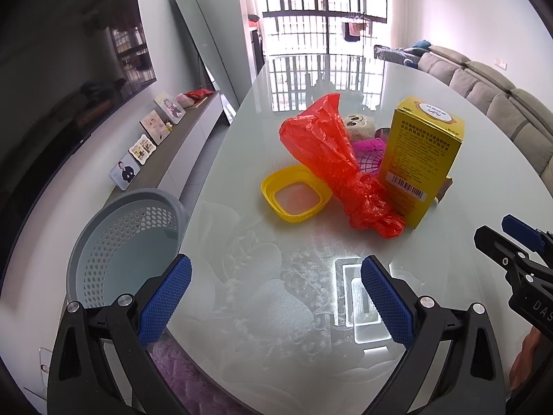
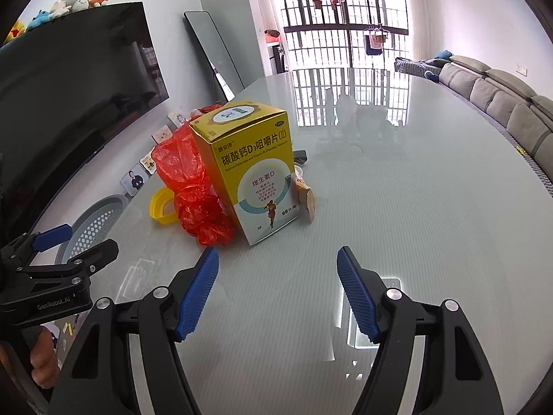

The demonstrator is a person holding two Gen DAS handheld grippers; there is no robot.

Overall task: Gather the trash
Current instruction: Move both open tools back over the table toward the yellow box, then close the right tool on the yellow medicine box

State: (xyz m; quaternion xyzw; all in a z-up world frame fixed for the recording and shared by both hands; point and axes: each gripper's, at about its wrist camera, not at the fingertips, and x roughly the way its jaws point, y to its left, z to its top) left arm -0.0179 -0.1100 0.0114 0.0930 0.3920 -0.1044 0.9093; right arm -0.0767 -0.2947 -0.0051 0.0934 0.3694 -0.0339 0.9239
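A crumpled red plastic bag lies in the middle of the glossy white table, between a yellow plastic lid and an upright yellow medicine box. A small plush toy and a pink item sit behind them. My left gripper hovers open over the table's near end, nothing between its fingers. In the right wrist view the box, the bag and the lid stand ahead to the left, and a small tan packet leans at the box's right. My right gripper is open and empty, short of the box.
A grey perforated basket stands on the floor off the table's left edge. A TV, a low cabinet with photo frames and a leaning mirror line the left wall. A grey sofa runs along the right.
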